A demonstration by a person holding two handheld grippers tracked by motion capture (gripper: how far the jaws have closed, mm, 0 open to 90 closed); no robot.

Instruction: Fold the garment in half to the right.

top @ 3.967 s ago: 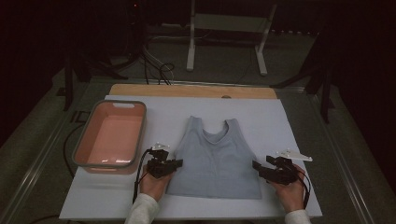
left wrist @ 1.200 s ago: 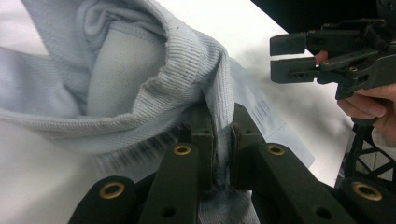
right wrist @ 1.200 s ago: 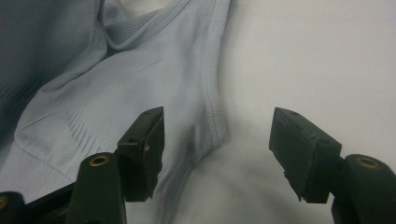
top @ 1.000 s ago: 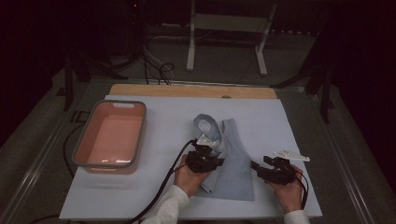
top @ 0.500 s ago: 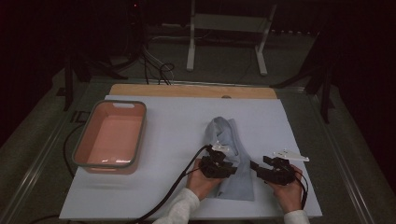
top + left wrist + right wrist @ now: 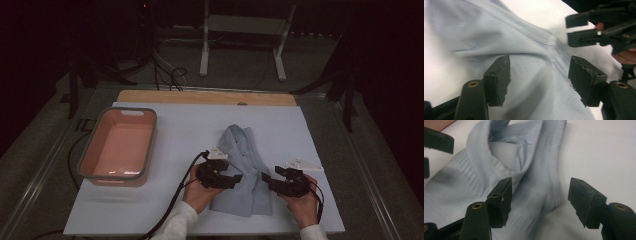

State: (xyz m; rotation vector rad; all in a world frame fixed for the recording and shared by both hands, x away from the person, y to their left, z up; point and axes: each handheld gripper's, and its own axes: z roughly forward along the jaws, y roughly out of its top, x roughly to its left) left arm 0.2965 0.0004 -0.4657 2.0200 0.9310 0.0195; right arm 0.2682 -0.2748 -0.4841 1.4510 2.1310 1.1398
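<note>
The white bench [image 6: 165, 210] fills the lower middle of the high view. At its left sits a pink tub [image 6: 119, 145]. Right of centre lies the folded pale-blue vest [image 6: 245, 172]. The left gripper [image 6: 231, 180] has just been opening, jaws apart over the cloth, gripping nothing. The right gripper [image 6: 266, 180], at the vest's right edge, stands wide, empty.

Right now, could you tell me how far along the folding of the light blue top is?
Done: the light blue top lies folded in half lengthwise on the white sheet. In hand: the left gripper has just been opening over the fold, nothing pinched; the right gripper stands open at the top's right edge. Probably left: a crosswise fold, perhaps then the pink bin.
</note>
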